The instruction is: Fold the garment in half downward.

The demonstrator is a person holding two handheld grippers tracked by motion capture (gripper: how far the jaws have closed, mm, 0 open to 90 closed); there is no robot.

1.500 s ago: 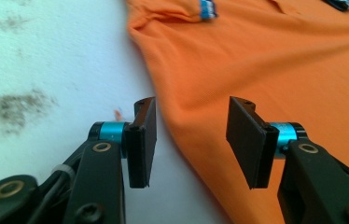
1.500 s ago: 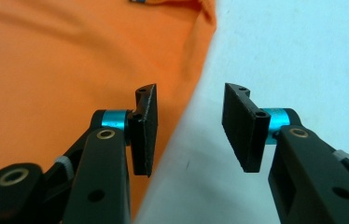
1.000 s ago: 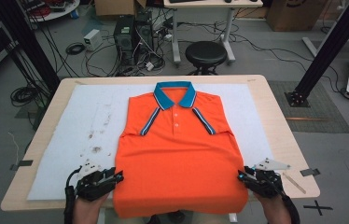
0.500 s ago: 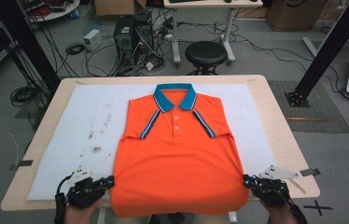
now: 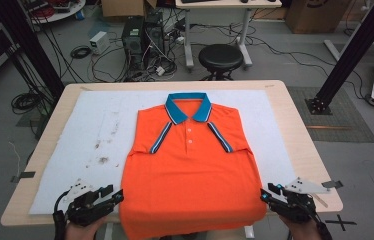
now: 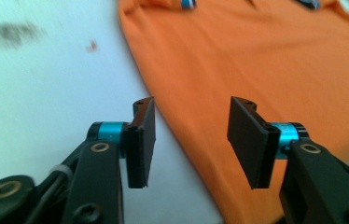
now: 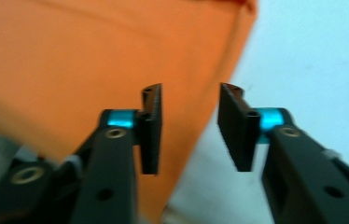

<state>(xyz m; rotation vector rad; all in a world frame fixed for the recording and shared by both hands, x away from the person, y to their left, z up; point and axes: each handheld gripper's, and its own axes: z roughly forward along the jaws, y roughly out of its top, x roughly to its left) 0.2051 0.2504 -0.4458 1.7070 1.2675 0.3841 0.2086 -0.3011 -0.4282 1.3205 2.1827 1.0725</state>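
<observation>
Shirt (image 5: 190, 175) lies flat, collar away from me, hem overhanging the table (image 5: 300, 150) edge; my left gripper (image 5: 109, 196) waits wide-jawed beside its left hem corner; my right gripper (image 5: 267, 196) mirrors it, likely for a fold.

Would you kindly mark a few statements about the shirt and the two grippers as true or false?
1. The orange shirt lies flat, collar away from the person. True.
2. The left gripper is shut on the hem. False: its jaws stand open, empty.
3. The right gripper is open beside the shirt's edge. True.
4. The collar is red. False: it is blue.
5. A black stool stands beyond the table. True.
</observation>
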